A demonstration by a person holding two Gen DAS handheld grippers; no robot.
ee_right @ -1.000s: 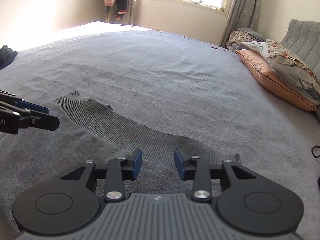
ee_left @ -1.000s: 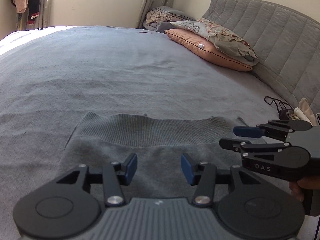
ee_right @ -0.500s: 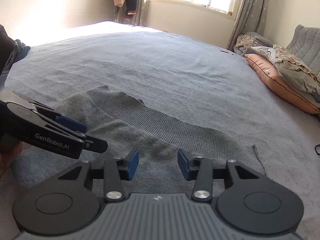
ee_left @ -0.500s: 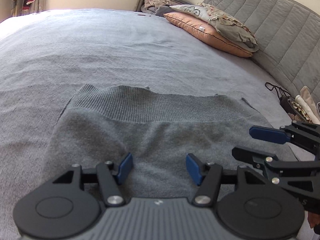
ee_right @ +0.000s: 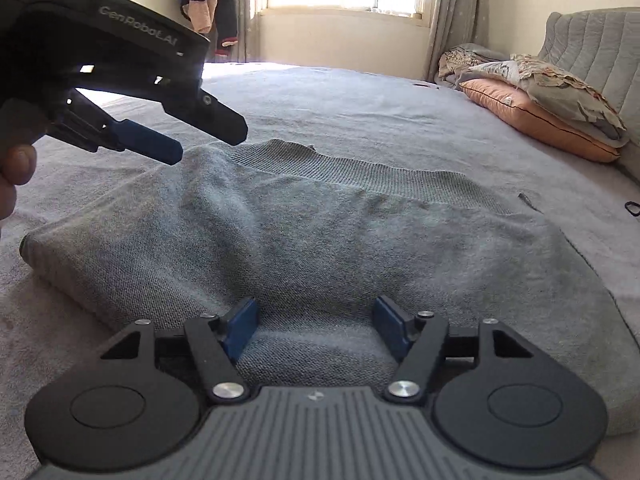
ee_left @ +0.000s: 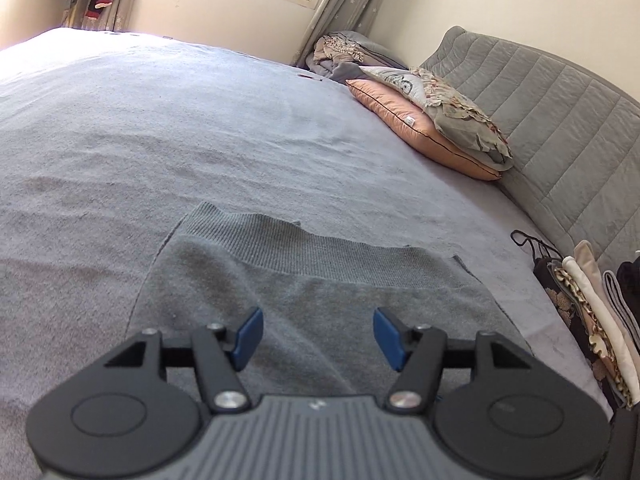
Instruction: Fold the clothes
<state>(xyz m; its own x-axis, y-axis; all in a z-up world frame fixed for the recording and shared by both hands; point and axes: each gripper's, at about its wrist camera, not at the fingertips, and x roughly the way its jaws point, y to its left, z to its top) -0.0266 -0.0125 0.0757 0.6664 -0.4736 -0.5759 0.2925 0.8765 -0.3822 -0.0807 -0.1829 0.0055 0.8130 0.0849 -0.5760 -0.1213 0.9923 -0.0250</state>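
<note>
A grey sweater [ee_right: 320, 232] lies on the bed [ee_left: 200, 120], ribbed hem toward twelve o'clock and a doubled edge at nine o'clock, so one fold looks done (how many layers I cannot tell). The right gripper [ee_right: 316, 328] has just been opening, jaws apart over the cloth. The left gripper [ee_left: 316, 336] is apart too, gripping nothing. More folds likely remain.

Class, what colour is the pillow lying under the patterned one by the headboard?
The pillow is peach-orange with dark piping, best seen in the left wrist view.
</note>
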